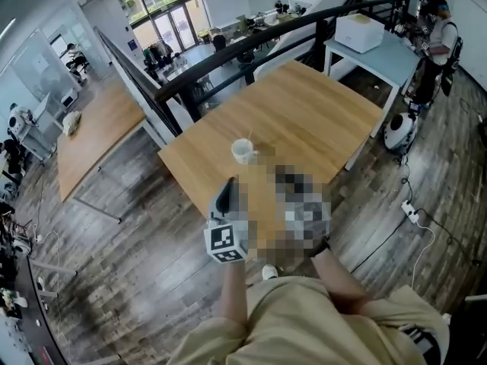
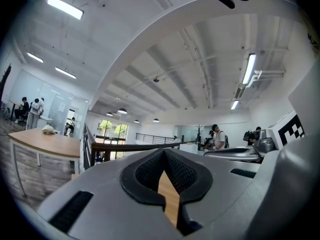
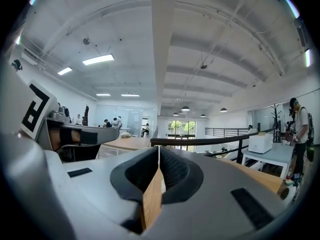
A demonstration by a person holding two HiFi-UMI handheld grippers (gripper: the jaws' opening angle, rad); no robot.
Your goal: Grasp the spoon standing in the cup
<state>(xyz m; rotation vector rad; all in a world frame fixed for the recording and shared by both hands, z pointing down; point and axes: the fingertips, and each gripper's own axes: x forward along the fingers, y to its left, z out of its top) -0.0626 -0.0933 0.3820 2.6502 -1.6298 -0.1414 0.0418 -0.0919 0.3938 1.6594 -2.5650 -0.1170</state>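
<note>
Toward the near side of the worktop, between its left corner and its middle, sits the white cup. The spoon is only a thin sliver rising from it, too small to say which way it leans. Task looks barely begun: nothing gripped, spoon untouched in the cup, so approach, opening and grasp are all left. Left tongs point at the cup from the person's side, near it but apart. In the left gripper view the left tongs are pressed together at the tips, nothing between, just a strip of wood showing through the gap lower down. Right tongs are likewise pressed together and empty; in the head view they are mostly under a mosaic patch, just right of the left ones. Both forearms reach forward from the bottom of the head view, side by side over the near edge. Both gripper views look out across the room, with the cup in neither, so the tongs seem held level or tipped up, not aimed down at the spoon.
</note>
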